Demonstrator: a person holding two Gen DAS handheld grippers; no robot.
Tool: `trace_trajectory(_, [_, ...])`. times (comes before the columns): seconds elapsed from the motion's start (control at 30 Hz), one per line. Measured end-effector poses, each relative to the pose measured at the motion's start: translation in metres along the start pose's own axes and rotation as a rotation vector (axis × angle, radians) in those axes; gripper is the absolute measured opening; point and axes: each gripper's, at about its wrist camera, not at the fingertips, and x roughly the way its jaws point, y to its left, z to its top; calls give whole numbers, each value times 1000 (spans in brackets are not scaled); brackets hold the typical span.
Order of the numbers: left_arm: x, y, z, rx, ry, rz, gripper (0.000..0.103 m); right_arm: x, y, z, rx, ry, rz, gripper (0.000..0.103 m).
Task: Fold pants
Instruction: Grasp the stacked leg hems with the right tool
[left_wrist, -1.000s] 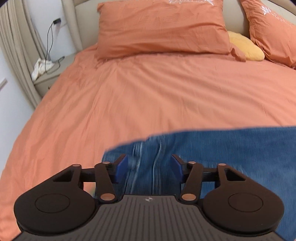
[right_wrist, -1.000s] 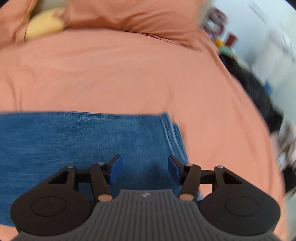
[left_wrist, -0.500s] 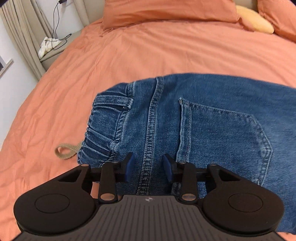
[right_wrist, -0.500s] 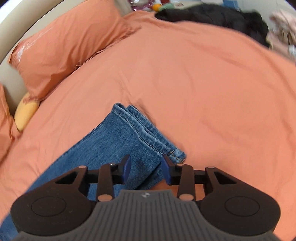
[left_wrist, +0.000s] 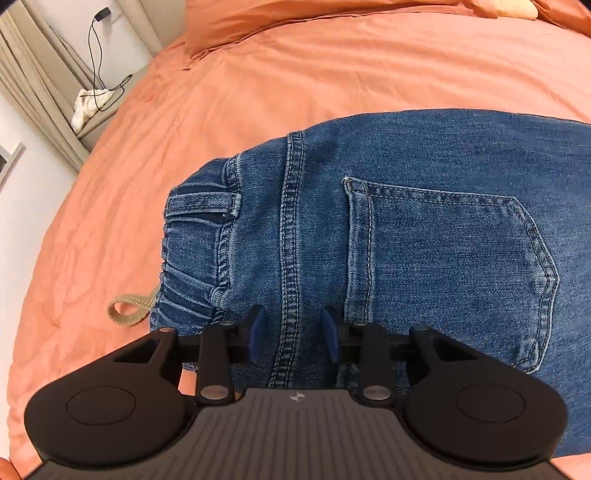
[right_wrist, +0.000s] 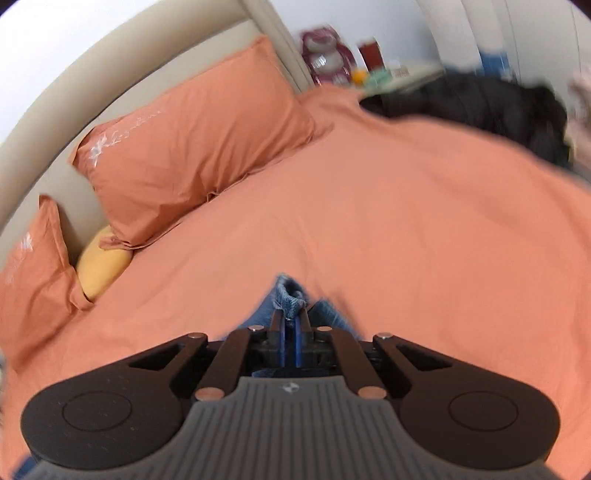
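Pants: blue jeans (left_wrist: 424, 236) lay flat on the bed, back side up, waist end toward the left of the left wrist view.
Bed: orange cover (left_wrist: 295, 66), orange pillows (right_wrist: 199, 155) against the beige headboard (right_wrist: 122, 85).
Left gripper (left_wrist: 293, 334): fingers part-way apart, one on each side of the stitched seat seam (left_wrist: 291, 236), low over the denim; they had just been closing, and whether the pads pressed the cloth could not be told.
Right gripper (right_wrist: 290, 332): fingers closed tight on a bunched hem (right_wrist: 290, 295) of the jeans, which stuck out past the tips.
Waistband: elastic gathers (left_wrist: 192, 266), a tan drawcord loop (left_wrist: 129, 308) lying beside it on the cover.
Back pocket (left_wrist: 450, 266): right of the seam.
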Motion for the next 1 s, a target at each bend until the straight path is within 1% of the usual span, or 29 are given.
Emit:
trace_trajectory(0.03, [0, 0, -1, -1, -5, 0, 38, 5, -3, -1, -15, 27, -33, 0])
trace_trajectory(0.13, [-2, -2, -4, 18, -17, 2, 39, 27, -26, -19, 31, 104, -94, 0])
trace_trajectory(0.23, [-3, -4, -4, 49, -19, 10, 40, 49, -42, -41, 43, 152, -143, 0])
trace_trajectory(0.27, [-3, -5, -4, 54, -19, 18, 43, 54, -45, -46, 44, 158, -152, 0])
trace_trajectory(0.33, [-5, -8, -5, 69, -24, 30, 46, 63, -52, -54, 53, 174, -164, 0])
trace_trajectory(0.43, [-12, -8, -3, 71, -32, 44, 47, 75, -51, -58, 27, 204, -187, 0])
trace_trajectory(0.5, [-20, -8, 0, 60, -41, 22, 47, 81, -46, -55, -20, 225, -199, 0])
trace_trajectory(0.53, [-25, -7, 2, 55, -48, 5, 47, 79, -45, -52, -32, 224, -199, 9])
trace_trajectory(0.57, [-31, -7, 4, 48, -60, -12, 46, 75, -45, -48, -30, 217, -191, 29])
trace_trajectory(0.63, [-44, -10, 10, 31, -95, -41, 46, 63, -48, -45, -5, 198, -166, 48])
trace_trajectory(0.7, [-62, -19, 17, 23, -134, -116, 45, 50, -56, -46, 54, 192, -116, 49])
trace_trajectory(0.73, [-70, -27, 22, 35, -144, -158, 42, 45, -59, -52, 88, 195, -92, 49])
trace_trajectory(0.77, [-79, -38, 28, 57, -155, -190, 37, 42, -64, -55, 124, 199, -78, 49])
trace_trajectory(0.8, [-87, -53, 34, 94, -161, -226, 34, 41, -68, -59, 160, 203, -62, 49])
trace_trajectory(0.83, [-95, -69, 41, 137, -162, -267, 29, 41, -73, -65, 193, 213, -46, 49])
trace_trajectory(0.93, [-113, -124, 60, 222, -158, -405, 26, 50, -79, -80, 279, 230, -6, 49])
trace_trajectory(1.0, [-122, -164, 71, 272, -160, -481, 23, 55, -82, -87, 313, 223, 9, 49])
